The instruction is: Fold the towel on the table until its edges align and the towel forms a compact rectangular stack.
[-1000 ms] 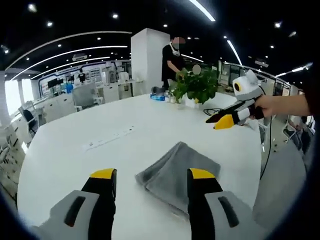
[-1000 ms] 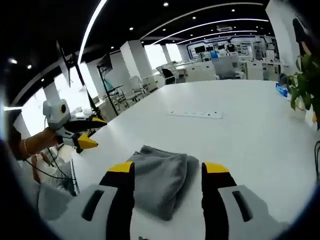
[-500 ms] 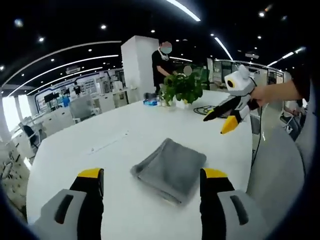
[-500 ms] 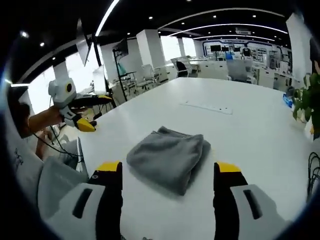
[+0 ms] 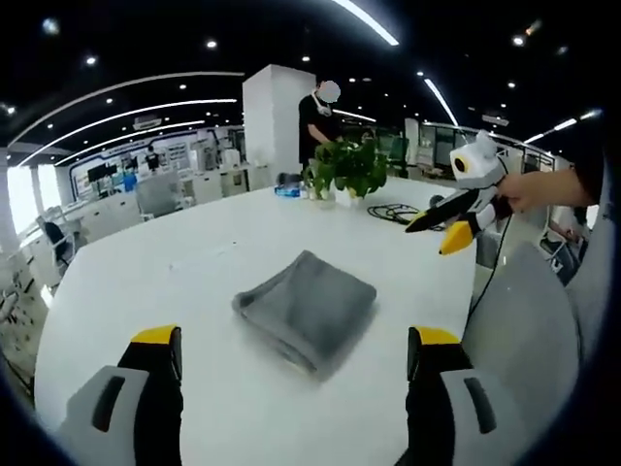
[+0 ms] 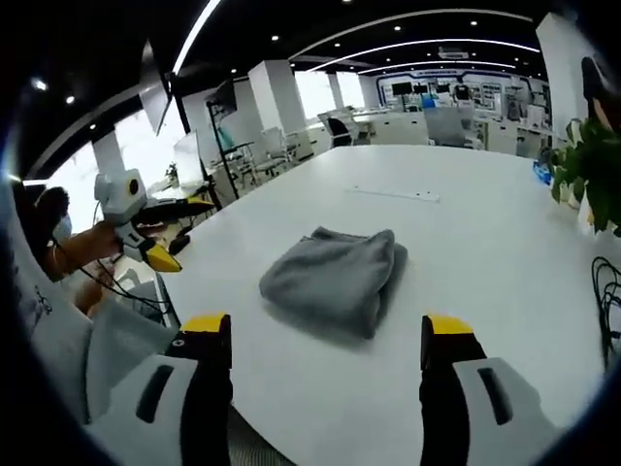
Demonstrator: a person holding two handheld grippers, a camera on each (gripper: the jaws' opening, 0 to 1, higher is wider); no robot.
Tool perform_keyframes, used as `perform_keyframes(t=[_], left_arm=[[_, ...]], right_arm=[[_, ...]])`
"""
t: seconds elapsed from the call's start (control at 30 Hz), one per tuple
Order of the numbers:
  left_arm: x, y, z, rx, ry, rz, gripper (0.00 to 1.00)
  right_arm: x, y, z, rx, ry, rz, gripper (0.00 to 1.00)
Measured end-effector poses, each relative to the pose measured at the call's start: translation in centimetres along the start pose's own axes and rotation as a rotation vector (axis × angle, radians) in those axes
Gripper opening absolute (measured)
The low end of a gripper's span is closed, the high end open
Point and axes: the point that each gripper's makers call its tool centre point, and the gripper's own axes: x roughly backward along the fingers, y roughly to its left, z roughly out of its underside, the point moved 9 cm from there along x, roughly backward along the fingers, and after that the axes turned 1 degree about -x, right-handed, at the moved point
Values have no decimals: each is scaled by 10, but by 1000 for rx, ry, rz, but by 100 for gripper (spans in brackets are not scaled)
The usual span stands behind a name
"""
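A grey towel [image 5: 305, 307] lies folded into a compact rectangle on the white table [image 5: 146, 291]; the right gripper view has the towel [image 6: 337, 277] in the middle of the table [image 6: 485, 252]. My left gripper [image 5: 293, 342] is open, held back from the towel with nothing between its yellow-tipped jaws. My right gripper [image 6: 328, 328] is also open and empty, short of the towel. The right gripper [image 5: 452, 221] shows in a hand at the right of the left gripper view. At the left edge of the right gripper view sits the left gripper [image 6: 155, 248], in a hand off the table's edge.
A potted plant [image 5: 349, 167] and a coiled black cable [image 5: 393, 212] sit at the table's far side, with a person [image 5: 317, 121] standing behind. A white power strip [image 6: 393, 193] lies on the table. Desks and chairs fill the office beyond.
Both grippers have drawn back from the towel and their jaws have spread wider. The towel stays folded in place.
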Motion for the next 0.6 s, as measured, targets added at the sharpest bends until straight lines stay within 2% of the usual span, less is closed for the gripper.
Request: perform_keyframes(t=[0.6], left_arm=[[23, -6, 12, 42, 10, -34, 99]], right_arm=[[8, 18, 15, -22, 10, -13, 79]])
